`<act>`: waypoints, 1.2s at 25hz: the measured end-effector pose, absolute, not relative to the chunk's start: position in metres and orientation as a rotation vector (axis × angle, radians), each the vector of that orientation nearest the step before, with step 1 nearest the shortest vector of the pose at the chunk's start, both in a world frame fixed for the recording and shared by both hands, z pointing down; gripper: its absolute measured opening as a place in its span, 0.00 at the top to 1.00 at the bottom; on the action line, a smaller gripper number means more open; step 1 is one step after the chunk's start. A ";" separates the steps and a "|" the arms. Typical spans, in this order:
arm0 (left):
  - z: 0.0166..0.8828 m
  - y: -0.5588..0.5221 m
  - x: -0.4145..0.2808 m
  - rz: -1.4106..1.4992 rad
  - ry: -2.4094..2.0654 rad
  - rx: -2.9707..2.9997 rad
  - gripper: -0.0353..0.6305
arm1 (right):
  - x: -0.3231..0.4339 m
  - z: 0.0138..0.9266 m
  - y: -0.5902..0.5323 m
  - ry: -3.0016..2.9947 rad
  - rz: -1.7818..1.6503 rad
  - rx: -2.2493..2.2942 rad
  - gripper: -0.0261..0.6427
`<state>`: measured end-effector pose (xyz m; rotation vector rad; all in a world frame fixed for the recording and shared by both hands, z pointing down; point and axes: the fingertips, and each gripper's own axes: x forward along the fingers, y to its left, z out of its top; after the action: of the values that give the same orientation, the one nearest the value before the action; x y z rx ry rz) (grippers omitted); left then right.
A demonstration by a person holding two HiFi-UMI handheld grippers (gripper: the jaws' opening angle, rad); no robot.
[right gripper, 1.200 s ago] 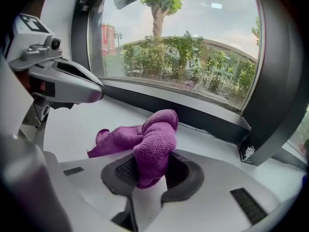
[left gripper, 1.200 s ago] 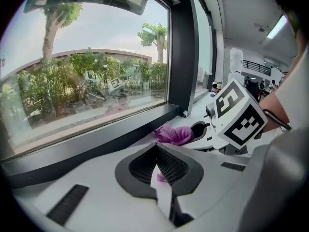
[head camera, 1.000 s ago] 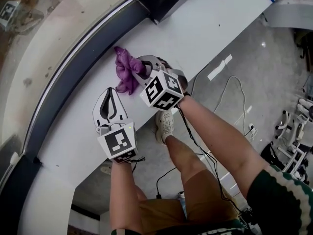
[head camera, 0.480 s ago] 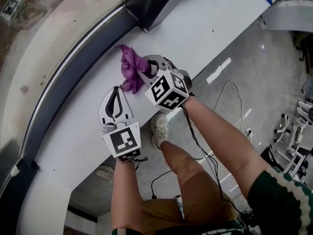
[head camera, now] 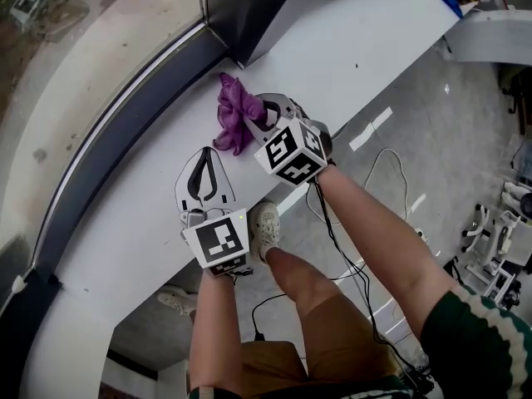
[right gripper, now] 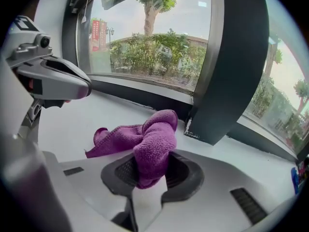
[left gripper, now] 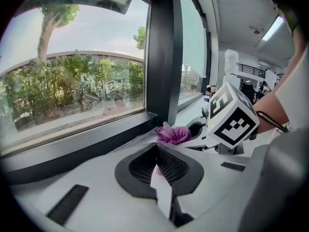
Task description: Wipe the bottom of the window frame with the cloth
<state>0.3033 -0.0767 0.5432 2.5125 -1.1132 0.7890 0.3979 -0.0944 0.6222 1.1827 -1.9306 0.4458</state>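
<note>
Since a second back, your right gripper (head camera: 252, 116) has slid the cloth (head camera: 234, 110) along toward the dark upright post (head camera: 237, 11), and the left gripper (head camera: 203, 158) has trailed behind it. The right jaws are clamped on a thick fold of the purple cloth, and the rest spills out ahead and to the left onto the white sill (head camera: 150, 223). The left jaws are closed on nothing, parked just beside the right one and a bit behind.

Thing is, the cloth looks like it's sitting on the sill next to the frame's dark bottom rail (head camera: 125, 140) rather than on it. I can't tell if its far edge actually touches the rail. So I'd push the bundle out until it rides against that rail. Tip the gripper down so the cloth takes the pressure, not the jaw plastic. Keep the stroke running along the rail.

You're close to the post now, so work the loose tail into the corner where rail meets post. Watch the grip too: the fold is bunched, and dragging hard could tug it out. Keep the left gripper off the trailing cloth.
</note>
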 end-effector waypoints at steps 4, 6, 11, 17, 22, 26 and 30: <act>0.543 -0.075 0.301 0.778 -1.114 2.501 0.94 | 0.390 0.625 -0.093 -1.930 0.432 1.169 0.81; 0.545 -0.071 0.291 0.783 -1.118 2.495 0.94 | 0.379 0.629 -0.088 -1.934 0.438 1.155 0.81; 0.541 -0.069 0.299 0.807 -1.116 2.488 0.94 | 0.390 0.627 -0.078 -1.927 0.472 1.146 0.81; 0.532 -0.053 0.321 0.825 -1.055 2.497 0.94 | 0.409 0.624 -0.048 -1.914 0.509 1.137 0.81; 0.533 -0.041 0.323 0.821 -1.027 2.531 0.94 | 0.411 0.625 -0.031 -1.905 0.512 1.152 0.81; 0.537 -0.031 0.320 0.832 -1.013 2.523 0.94 | 0.413 0.624 -0.016 -1.894 0.529 1.152 0.81; 0.544 -0.028 0.316 0.846 -1.013 2.501 0.94 | 0.414 0.626 -0.008 -1.880 0.545 1.155 0.81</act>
<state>0.3157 -0.0276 0.5438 2.5008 -1.0126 0.8459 0.4137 -0.0076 0.6259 1.1555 -1.8799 0.5450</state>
